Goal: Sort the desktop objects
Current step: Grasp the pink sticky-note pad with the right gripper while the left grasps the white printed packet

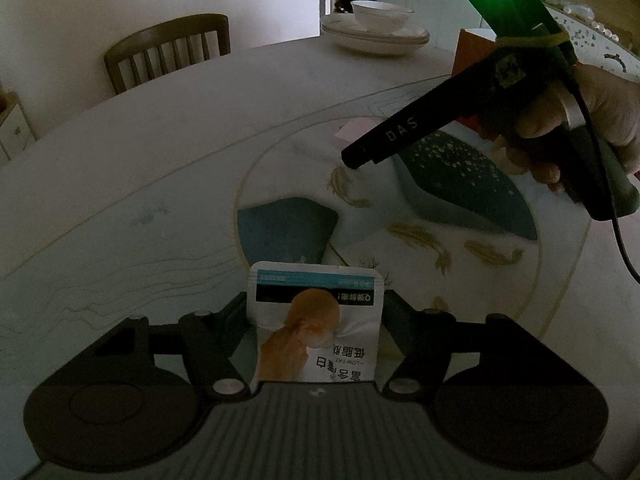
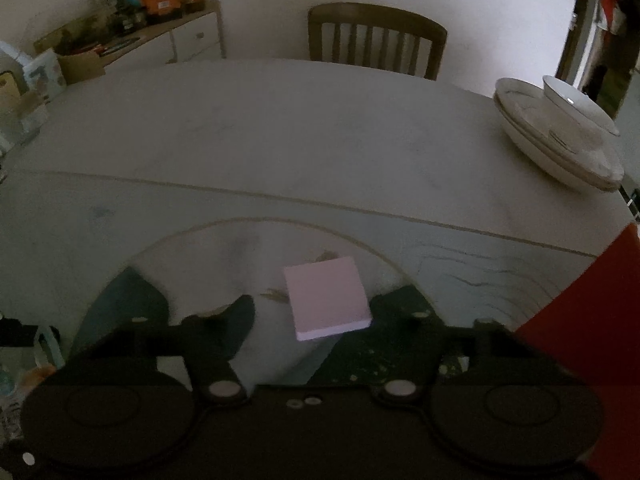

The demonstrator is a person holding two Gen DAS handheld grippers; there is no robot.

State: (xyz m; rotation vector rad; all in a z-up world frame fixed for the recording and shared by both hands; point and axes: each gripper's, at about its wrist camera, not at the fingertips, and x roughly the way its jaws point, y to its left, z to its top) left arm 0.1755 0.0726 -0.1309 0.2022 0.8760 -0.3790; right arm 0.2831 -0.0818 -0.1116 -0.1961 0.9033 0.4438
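Snack pouch (image 1: 316, 324) lengthwise betw left fingers (image 1: 244, 312), gripped; right fingers' (image 2: 240, 312) state unclear.

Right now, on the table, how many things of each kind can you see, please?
Snack pouch: 1
Pink notepad: 1
Stack of plates: 1
Bowl, on the stack: 1
Red-orange box: 1
Total: 5
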